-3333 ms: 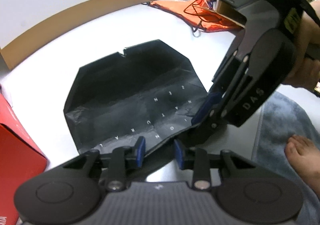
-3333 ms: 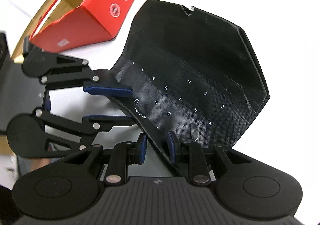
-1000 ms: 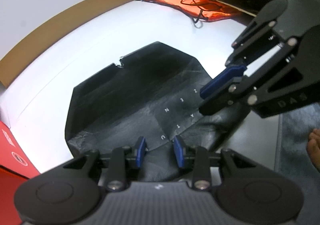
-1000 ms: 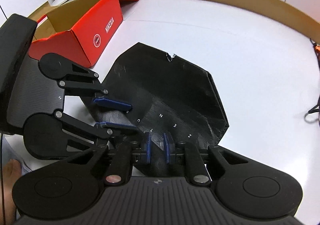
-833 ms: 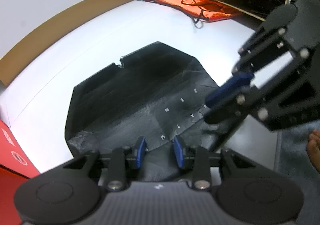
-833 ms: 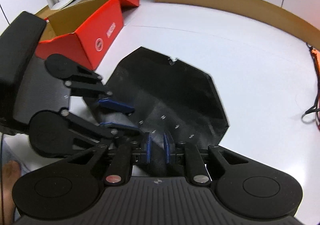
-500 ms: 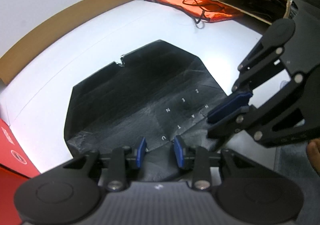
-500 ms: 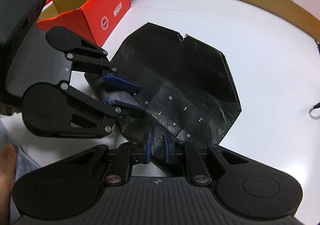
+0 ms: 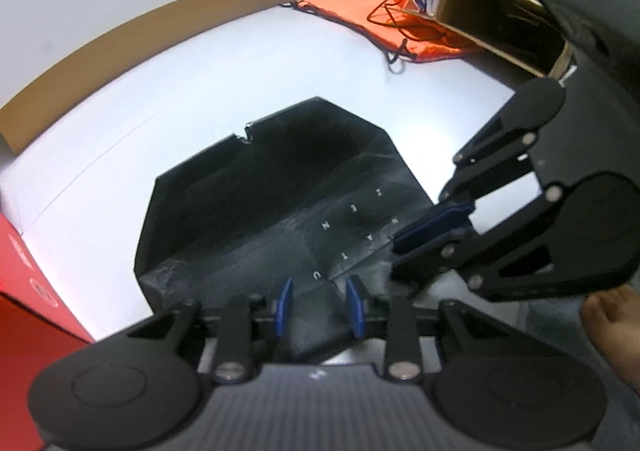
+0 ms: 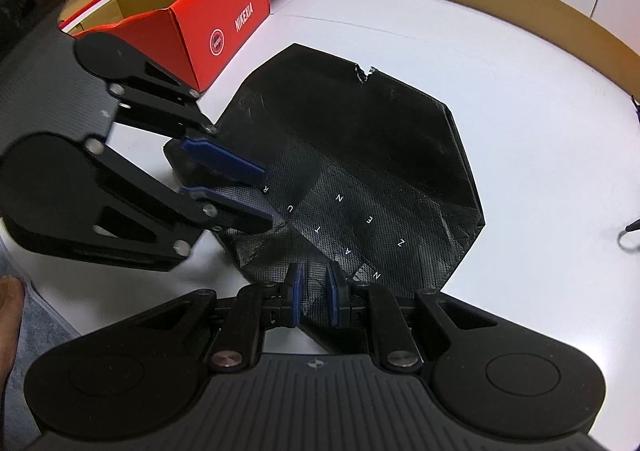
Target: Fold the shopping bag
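The black shopping bag (image 10: pixel 352 171) lies flat on the white desk (image 10: pixel 540 123) beside a red box (image 10: pixel 208 23), its near edge lifted and turned over toward the far side. The right gripper (image 10: pixel 314 293) has its fingers narrowed on that near fold, while the left gripper (image 9: pixel 320 305) seems, though the view is blurred, to stand partly apart around the same edge. Carry both hands forward level and together, so the fold lands square.

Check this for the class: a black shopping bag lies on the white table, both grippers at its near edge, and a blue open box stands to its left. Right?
Not quite. The open box is red, as the right wrist view shows. The rest holds: black shopping bag, white table, left gripper and right gripper at its near edge.
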`<state>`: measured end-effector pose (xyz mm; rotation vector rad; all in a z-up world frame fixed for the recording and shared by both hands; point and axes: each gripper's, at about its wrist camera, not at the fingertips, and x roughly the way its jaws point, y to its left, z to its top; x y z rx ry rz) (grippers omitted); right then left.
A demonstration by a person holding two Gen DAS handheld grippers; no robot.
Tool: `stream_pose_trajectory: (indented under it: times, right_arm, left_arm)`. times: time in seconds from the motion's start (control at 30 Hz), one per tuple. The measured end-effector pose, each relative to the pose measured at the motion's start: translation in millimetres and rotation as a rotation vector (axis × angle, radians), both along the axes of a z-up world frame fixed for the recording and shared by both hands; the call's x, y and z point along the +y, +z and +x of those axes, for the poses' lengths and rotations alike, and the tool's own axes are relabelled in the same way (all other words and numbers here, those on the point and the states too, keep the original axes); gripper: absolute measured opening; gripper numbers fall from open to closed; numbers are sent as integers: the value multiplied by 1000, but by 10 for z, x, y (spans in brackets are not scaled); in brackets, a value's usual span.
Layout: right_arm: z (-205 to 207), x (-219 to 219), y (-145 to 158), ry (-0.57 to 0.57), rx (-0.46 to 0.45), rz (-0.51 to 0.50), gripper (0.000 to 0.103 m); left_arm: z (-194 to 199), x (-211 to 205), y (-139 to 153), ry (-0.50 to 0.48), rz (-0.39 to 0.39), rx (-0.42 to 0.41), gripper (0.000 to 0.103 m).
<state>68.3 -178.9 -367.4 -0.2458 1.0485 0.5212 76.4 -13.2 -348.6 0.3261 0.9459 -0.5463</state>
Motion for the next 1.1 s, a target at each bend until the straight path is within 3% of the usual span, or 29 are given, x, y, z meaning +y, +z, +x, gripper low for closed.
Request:
stream_pose_trajectory:
  times: [0.13,0.23,0.63,0.83,0.97,1.03,1.07,1.1]
  right_arm:
    - [16,-14,-5,0,0,0,15]
    - [26,-22,-12,-2,-1,-1,15]
    - [123,-12,-9,-12,10,6,15]
    - [83,9,37,78,14,-12,17]
    - [9,61,35,144,-24,-84,19]
    - [-6,88,21,169,-40,-108,27]
    - [-10,100,16,180,-43,-114,41]
    - [-17,118,3,195,-48,-127,47]
  left_arm:
    - [177,-28,-151,-9,5,12,32]
    - [230,132,-94,-12,6,15,32]
    - [328,97,-209,-32,14,62,32]
    - [320,116,-228,-26,8,62,32]
    - [320,115,-235,-28,10,61,32]
    - [324,118,-238,-30,12,63,32]
    - [327,122,-240,-31,11,65,32]
    - [330,124,-242,-31,10,66,32]
